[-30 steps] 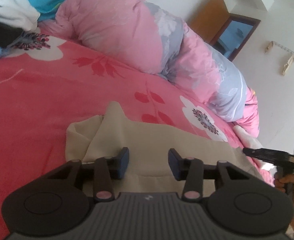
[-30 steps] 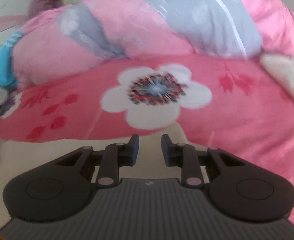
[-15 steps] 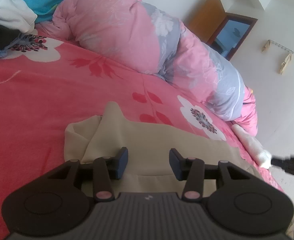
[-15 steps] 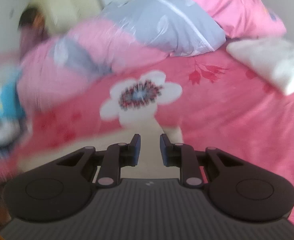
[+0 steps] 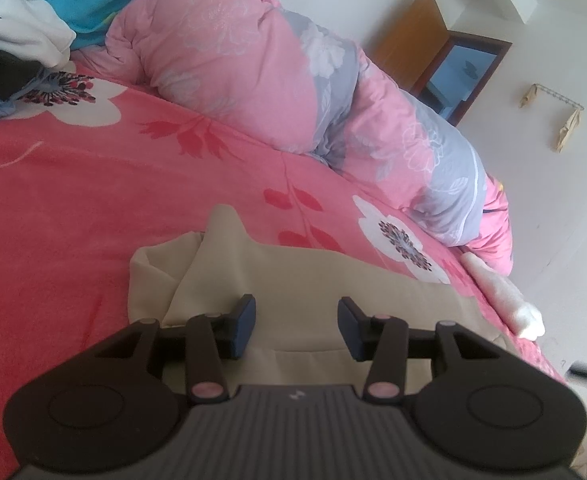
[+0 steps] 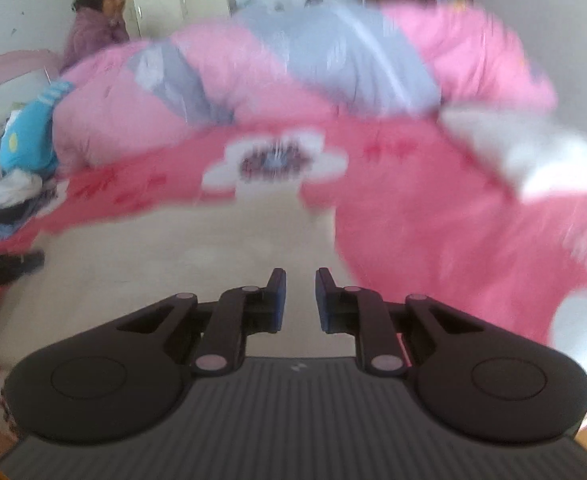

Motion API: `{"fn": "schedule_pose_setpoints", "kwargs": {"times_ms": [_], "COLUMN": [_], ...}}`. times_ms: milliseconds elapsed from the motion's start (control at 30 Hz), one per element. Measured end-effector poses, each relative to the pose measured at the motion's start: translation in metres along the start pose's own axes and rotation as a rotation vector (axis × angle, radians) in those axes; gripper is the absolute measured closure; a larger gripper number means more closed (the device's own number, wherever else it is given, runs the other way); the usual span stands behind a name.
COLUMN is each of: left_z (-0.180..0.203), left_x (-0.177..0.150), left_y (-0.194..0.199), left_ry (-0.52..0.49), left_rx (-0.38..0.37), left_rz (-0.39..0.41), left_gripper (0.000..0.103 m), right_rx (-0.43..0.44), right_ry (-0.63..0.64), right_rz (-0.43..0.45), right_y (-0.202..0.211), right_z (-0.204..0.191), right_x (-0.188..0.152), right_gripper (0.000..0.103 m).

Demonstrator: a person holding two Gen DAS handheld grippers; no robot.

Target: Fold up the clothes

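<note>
Comparing the left wrist view with its two earlier frames, almost nothing has shifted: the left gripper (image 5: 296, 326) hovers with its jaws parted and nothing between them, over the beige garment (image 5: 325, 284), which lies spread on the red flowered bedspread (image 5: 73, 208) with one corner bunched toward 10 o'clock. The rolled pink-and-grey quilt (image 5: 261, 72) lies from 12 to 3 o'clock, and the other tool, earlier plain at 4 o'clock, is now only a dark blur at the frame's edge. In the right wrist view the change is large: the picture is motion-blurred, the white flower (image 6: 277, 160) has moved up toward 12 o'clock, and far more beige cloth fills the foreground. The right gripper (image 6: 296, 300) is closing, its jaws narrower than before, with no cloth visibly pinched. This suggests the right hand is repositioning for the next fold, not yet grasping.
</note>
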State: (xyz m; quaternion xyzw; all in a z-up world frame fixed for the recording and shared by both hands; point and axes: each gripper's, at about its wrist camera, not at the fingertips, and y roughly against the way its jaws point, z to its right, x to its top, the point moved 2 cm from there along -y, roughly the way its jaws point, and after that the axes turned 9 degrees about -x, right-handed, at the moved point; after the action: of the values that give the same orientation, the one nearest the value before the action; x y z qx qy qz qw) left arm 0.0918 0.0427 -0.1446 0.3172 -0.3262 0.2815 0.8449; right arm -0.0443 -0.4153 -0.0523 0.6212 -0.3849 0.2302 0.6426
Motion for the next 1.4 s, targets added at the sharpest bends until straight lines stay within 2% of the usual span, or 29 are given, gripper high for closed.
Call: {"fn": "schedule_pose_setpoints", "kwargs": {"times_ms": [67,133,200,267,400,500,567,600,633,700,800,900,967,1000,1033,1167,1300,1400], "left_z": [-0.001,-0.002,-0.003,-0.002,0.000,-0.004,-0.005,-0.005,-0.006,-0.006,-0.006,-0.004,0.008,0.019,0.031,0.099,0.168,0.180], "left_x": [-0.001,-0.001,-0.001,-0.001,-0.002,-0.003,-0.004,-0.004,-0.004,-0.005,-0.006,-0.005,-0.003,-0.003,-0.003,-0.015,-0.054,-0.090], "left_y": [0.001,0.001,0.002,0.002,0.002,0.003,0.004,0.005,0.005,0.006,0.007,0.011,0.021,0.030,0.039,0.061,0.043,0.007], "left_ry": [0.002,0.005,0.009,0.004,-0.008,0.007,0.014,0.017,0.019,0.020,0.024,0.024,-0.040,-0.092,-0.141,-0.353,-0.537,-0.574], "left_rx": [-0.005,-0.011,-0.014,-0.012,-0.008,-0.024,-0.032,-0.035,-0.037,-0.038,-0.039,-0.014,0.064,0.105,0.116,0.060,-0.012,0.026], "left_rz": [0.003,0.007,0.010,0.012,0.019,0.030,0.038,0.042,0.046,0.055,0.067,0.076,0.105,0.125,0.138,0.161,0.084,-0.019], "left_gripper": [0.056,0.056,0.056,0.056,0.056,0.056,0.056,0.056,0.056,0.056,0.056,0.056,0.052,0.046,0.046,0.043,0.042,0.042], "right_rx": [-0.045,-0.012,-0.042,-0.058,-0.007,-0.008,-0.004,-0.012,-0.019,0.042,0.089,0.116,0.127,0.132,0.134,0.146,0.144,0.136], "right_ry": [-0.003,-0.078,-0.132,-0.077,-0.065,-0.040,-0.039,-0.046,-0.079,-0.119,-0.035,0.066,0.059,0.055,0.044,0.038,0.035,0.040], "right_rz": [-0.128,-0.100,-0.104,-0.032,0.084,-0.022,-0.020,-0.023,-0.013,0.071,0.237,0.255,0.233,0.221,0.215,0.217,0.242,0.251], "right_y": [-0.034,-0.032,-0.018,0.005,0.027,-0.013,-0.024,-0.018,-0.008,0.015,0.045,0.018,-0.013,-0.028,-0.030,-0.036,-0.032,-0.023], "right_z": [0.008,0.021,0.025,0.015,-0.005,-0.009,-0.007,-0.008,-0.009,-0.015,-0.043,-0.069,-0.071,-0.072,-0.071,-0.066,-0.066,-0.069], "right_x": [-0.034,-0.040,-0.027,-0.013,-0.007,-0.034,-0.051,-0.047,-0.039,-0.027,-0.021,-0.044,-0.076,-0.092,-0.091,-0.086,-0.094,-0.100], "right_gripper": [0.089,0.090,0.091,0.091,0.091,0.090,0.090,0.090,0.088,0.088,0.088,0.085,0.084,0.084,0.084,0.083,0.083,0.083]}}
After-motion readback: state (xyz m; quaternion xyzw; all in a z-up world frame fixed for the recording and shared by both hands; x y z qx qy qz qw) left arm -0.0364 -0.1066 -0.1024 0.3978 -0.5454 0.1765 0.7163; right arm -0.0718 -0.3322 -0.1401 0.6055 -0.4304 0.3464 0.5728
